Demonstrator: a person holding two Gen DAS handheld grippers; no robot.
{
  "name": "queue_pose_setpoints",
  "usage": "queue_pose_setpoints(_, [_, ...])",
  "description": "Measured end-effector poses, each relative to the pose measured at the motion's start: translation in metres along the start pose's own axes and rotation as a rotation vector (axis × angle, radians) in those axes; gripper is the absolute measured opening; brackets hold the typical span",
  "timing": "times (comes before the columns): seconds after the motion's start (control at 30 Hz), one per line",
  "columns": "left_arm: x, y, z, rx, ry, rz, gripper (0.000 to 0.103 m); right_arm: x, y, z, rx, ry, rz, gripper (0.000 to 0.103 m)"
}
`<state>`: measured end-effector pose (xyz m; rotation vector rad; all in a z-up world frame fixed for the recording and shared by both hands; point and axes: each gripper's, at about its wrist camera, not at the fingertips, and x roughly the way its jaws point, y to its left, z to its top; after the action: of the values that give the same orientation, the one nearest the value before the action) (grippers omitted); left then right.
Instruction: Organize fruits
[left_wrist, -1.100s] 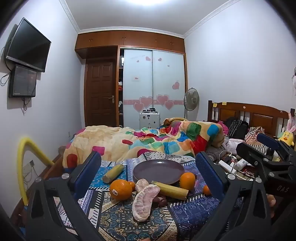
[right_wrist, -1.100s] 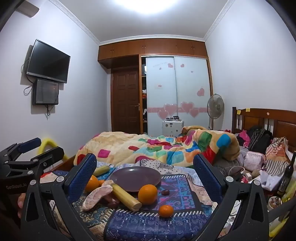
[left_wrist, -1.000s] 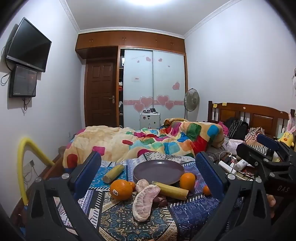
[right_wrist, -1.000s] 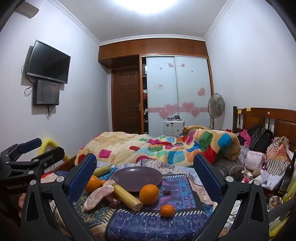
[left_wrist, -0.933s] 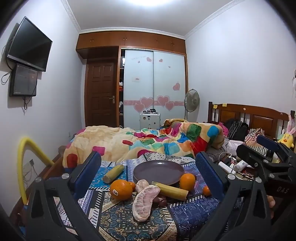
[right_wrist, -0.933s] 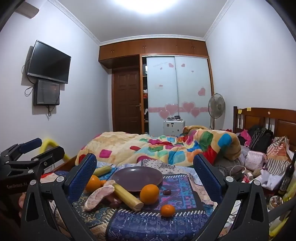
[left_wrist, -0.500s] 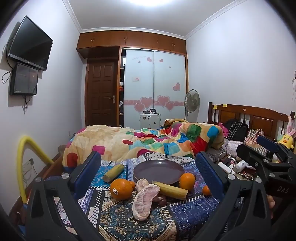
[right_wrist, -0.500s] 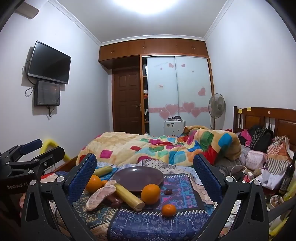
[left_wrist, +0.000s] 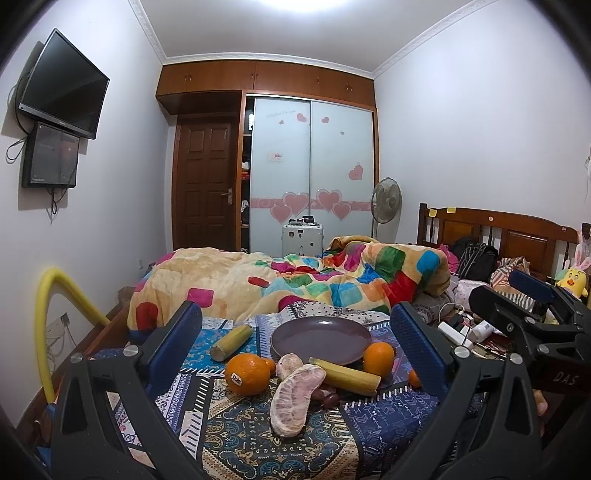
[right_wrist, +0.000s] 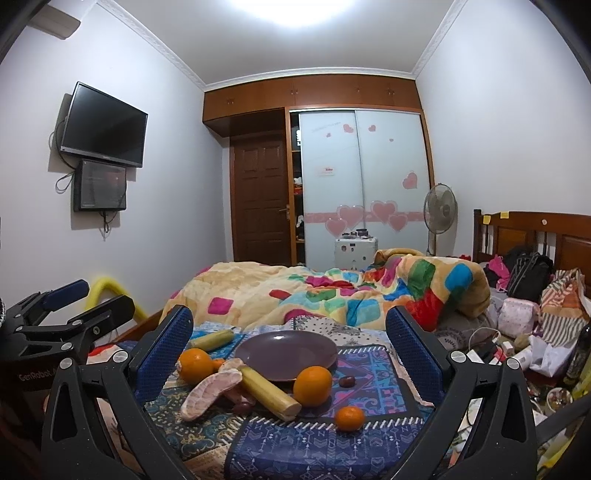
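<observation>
A purple plate stands empty on a patterned cloth on the bed. Around its near side lie a large orange with a sticker, a second orange, a small tangerine, a peeled pomelo piece and two yellow sugarcane sticks. My left gripper is open and empty, short of the fruit. My right gripper is open and empty, also held back from the fruit.
A colourful blanket is heaped behind the plate. Clutter of bags, cables and bottles fills the right side by the wooden headboard. A yellow foam tube arches at the left bed edge. Each gripper shows in the other's view.
Both grippers have drifted very slightly; the fruit sits a touch lower and to the right in the right wrist view. Nothing was grasped or moved.
</observation>
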<state>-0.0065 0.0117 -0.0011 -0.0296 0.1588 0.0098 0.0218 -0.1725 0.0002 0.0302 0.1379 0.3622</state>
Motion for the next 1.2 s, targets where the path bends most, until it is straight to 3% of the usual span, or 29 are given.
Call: queue_pose_setpoints(1.2, [0.0034, 0.0079, -0.0014, -0.008, 0.002, 0.005, 0.103, 0.0076, 0.0096, 0.0001, 0.004, 0.000, 0.015, 0.103])
